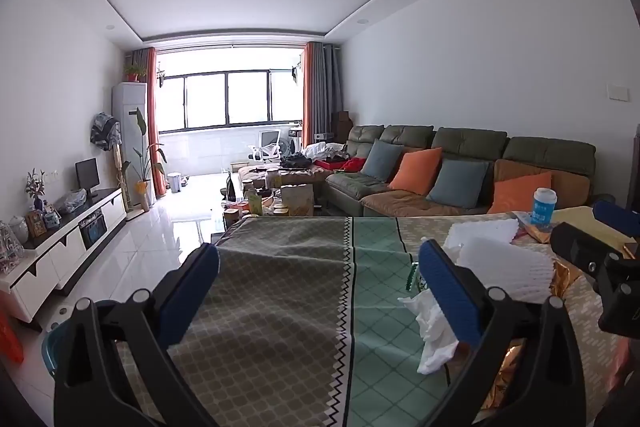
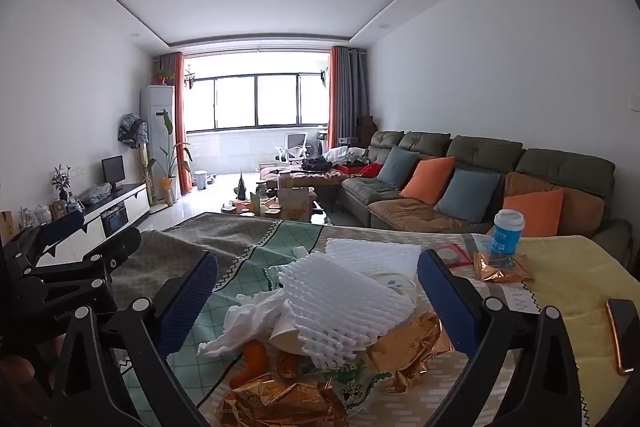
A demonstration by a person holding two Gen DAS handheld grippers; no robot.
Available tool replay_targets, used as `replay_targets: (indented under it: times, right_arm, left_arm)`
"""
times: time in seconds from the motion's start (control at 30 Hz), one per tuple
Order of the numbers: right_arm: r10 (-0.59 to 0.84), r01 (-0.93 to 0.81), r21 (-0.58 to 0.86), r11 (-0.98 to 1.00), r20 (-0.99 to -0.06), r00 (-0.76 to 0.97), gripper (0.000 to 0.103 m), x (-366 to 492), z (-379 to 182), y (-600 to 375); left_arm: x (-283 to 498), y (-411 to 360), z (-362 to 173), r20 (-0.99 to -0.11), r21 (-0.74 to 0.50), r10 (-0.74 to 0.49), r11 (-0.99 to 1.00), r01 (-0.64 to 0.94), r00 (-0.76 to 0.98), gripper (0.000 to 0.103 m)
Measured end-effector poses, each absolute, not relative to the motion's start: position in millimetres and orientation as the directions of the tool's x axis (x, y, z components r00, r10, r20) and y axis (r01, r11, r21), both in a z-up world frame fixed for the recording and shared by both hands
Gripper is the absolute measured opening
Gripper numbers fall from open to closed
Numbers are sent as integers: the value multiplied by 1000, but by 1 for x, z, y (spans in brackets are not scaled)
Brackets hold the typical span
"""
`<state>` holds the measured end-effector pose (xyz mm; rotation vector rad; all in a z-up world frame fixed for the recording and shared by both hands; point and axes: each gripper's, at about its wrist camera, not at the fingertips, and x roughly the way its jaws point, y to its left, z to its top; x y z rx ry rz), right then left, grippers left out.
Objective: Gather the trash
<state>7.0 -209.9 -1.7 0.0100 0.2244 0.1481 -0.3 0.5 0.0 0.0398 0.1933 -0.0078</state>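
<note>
Daylight from a wide window fills a long living room, with an olive sofa (image 2: 480,163) carrying orange and blue cushions at 2 o'clock and a white TV cabinet (image 1: 68,243) at 9 o'clock. Nearest the cameras, a table under a patterned tablecloth (image 1: 280,307) bears the trash.

Both tools stand spread wide and grasp nothing. Between the fingers of the left gripper (image 1: 318,275) lies only bare cloth; its right finger passes in front of a crumpled white tissue (image 1: 430,331) at 4 o'clock, whether touching I cannot tell. The right gripper (image 2: 318,281) hangs over the trash pile, fingers apart on either side of it, not pressing on anything.

Sheets of white foam netting (image 2: 348,303) top the pile, dead centre between those fingers. Below, toward 6 o'clock, lie crinkled gold foil wrappers (image 2: 276,403), orange peel (image 2: 252,359) and a paper cup on its side (image 2: 286,333). A blue canister with a white lid (image 2: 507,233) stands upright at 2 o'clock, and a phone (image 2: 624,331) lies at 4 o'clock.
</note>
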Motion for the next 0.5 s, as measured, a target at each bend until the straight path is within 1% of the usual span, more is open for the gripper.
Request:
replay_targets:
  times: [0.13, 0.17, 0.5]
  right_arm:
    - [135, -135, 15, 991, -227, 965, 99, 10, -2, -205]
    - [155, -148, 49, 988, -210, 965, 99, 7, -2, -211]
    - [158, -151, 51, 987, -205, 966, 99, 8, -2, -210]
  left_arm:
    - [-1, 0, 0, -190, 41, -2, 999, 10, 982, 100]
    - [-1, -1, 1, -191, 39, -3, 999, 11, 982, 100]
    - [-2, 5, 3, -194, 12, -4, 1000, 7, 981, 100]
